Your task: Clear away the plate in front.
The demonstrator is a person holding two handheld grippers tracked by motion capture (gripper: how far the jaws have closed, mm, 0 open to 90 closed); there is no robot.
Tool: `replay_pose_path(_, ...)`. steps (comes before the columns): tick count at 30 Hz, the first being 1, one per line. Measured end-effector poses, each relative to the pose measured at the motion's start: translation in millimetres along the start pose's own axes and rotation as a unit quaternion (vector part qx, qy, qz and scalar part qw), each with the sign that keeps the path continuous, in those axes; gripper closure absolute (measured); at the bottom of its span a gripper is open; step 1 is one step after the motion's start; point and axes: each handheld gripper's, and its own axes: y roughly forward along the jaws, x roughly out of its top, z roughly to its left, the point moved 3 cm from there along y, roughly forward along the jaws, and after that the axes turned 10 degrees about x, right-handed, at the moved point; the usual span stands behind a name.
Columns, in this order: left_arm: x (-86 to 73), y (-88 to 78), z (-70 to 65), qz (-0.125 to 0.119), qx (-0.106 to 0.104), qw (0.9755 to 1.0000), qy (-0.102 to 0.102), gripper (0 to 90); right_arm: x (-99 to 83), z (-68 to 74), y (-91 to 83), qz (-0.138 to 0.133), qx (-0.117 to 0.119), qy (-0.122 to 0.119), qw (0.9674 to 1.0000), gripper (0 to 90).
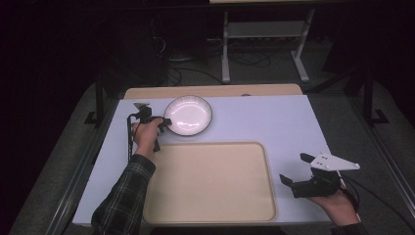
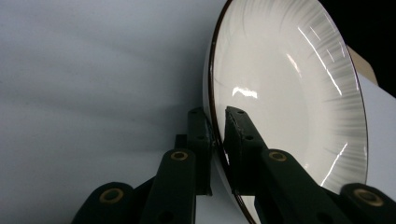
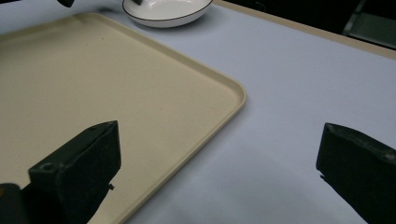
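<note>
Since the left gripper (image 1: 164, 122) pinches only the bowl (image 1: 188, 115) rim at centre-left of the high view, beyond the tray (image 1: 210, 183), a lift could tip it. Its own view has jaws clamped across the thin edge, inviting slip. Lower right, the right gripper (image 3: 219, 168) jaws stand apart over the counter (image 3: 299, 93).

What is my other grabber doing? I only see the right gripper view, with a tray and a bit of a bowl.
Observer: The left gripper pinches the bowl by its rim, one jaw inside, one outside.
Operator: Is the bowl on the tray?
Observer: No, it sits on the table just behind the tray.
Operator: Where's my right grabber?
Observer: The right gripper is open, near the tray's right edge.
</note>
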Motion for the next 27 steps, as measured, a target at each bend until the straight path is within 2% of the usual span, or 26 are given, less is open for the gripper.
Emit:
replay_pose_path(2,0.2,-0.5,-0.6,-0.003,-0.002,1.0000,0.001,81.7,0.1,0.1,-0.1,0.000,0.000,0.000,1.0000,0.0)
replay_pose_path(6,1.7,-4.3,-2.1,-0.015,-0.016,0.9994,0.028,83.4,0.2,0.1,-0.3,-0.001,-0.001,0.000,1.0000,0.0)
replay_pose_path(8,2.3,-6.0,-2.8,-0.017,-0.024,0.9991,0.031,84.3,0.4,0.3,-0.2,-0.001,-0.001,0.000,1.0000,0.0)
replay_pose_path(10,3.1,-7.3,-4.5,-0.023,-0.031,0.9990,0.021,85.6,0.5,0.4,-0.4,-0.001,-0.001,-0.001,1.0000,0.0)
replay_pose_path(16,4.0,-8.2,-11.1,-0.046,-0.024,0.9980,0.037,86.2,0.7,0.2,-1.9,-0.004,-0.003,-0.001,1.0000,0.0)
replay_pose_path(19,5.0,-8.7,-12.3,-0.052,-0.029,0.9975,0.039,85.8,0.3,-0.3,-3.1,-0.006,-0.005,-0.001,1.0000,0.0)
replay_pose_path(22,7.7,-10.9,-14.1,-0.059,-0.052,0.9959,0.044,84.7,0.1,-0.9,-4.1,-0.008,-0.006,0.001,1.0000,0.0)
replay_pose_path(25,8.2,-11.6,-13.6,-0.062,-0.050,0.9957,0.048,84.7,0.0,-0.9,-4.2,-0.008,-0.006,0.001,0.9999,0.0)
replay_pose_path(27,8.9,-13.5,-12.9,-0.071,-0.051,0.9937,0.070,84.8,0.1,-0.6,-3.7,-0.007,-0.006,-0.001,1.0000,0.0)
